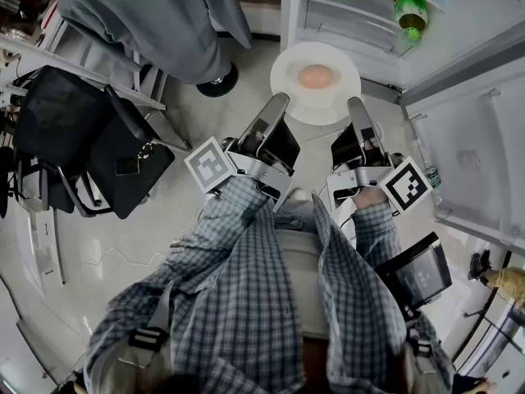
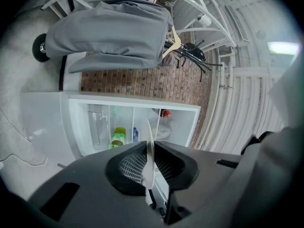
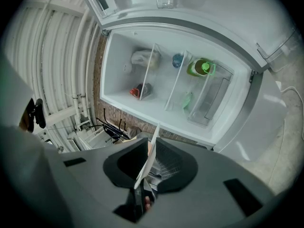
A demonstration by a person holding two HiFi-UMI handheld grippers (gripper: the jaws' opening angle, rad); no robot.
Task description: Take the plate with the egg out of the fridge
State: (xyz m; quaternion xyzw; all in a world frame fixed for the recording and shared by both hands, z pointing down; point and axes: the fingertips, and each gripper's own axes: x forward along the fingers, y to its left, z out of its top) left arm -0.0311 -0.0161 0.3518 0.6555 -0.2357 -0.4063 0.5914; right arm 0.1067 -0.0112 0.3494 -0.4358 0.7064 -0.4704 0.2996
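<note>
While we hold the plate (image 1: pixel 289 89) just outside the open fridge (image 1: pixel 459 23) | left gripper (image 1: pixel 281 98), right gripper (image 1: pixel 354 103): fingers (image 2: pixel 133 165) clamped on opposite rims | risk: uneven tilt rolls the egg (image 1: pixel 316 76) off

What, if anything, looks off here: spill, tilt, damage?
Nothing stands out. The plate looks roughly level between the left gripper and the right gripper, each shut on an opposite rim, with the egg near its middle. No spill shows on the floor. The fridge stands open, as the task needs.
</note>
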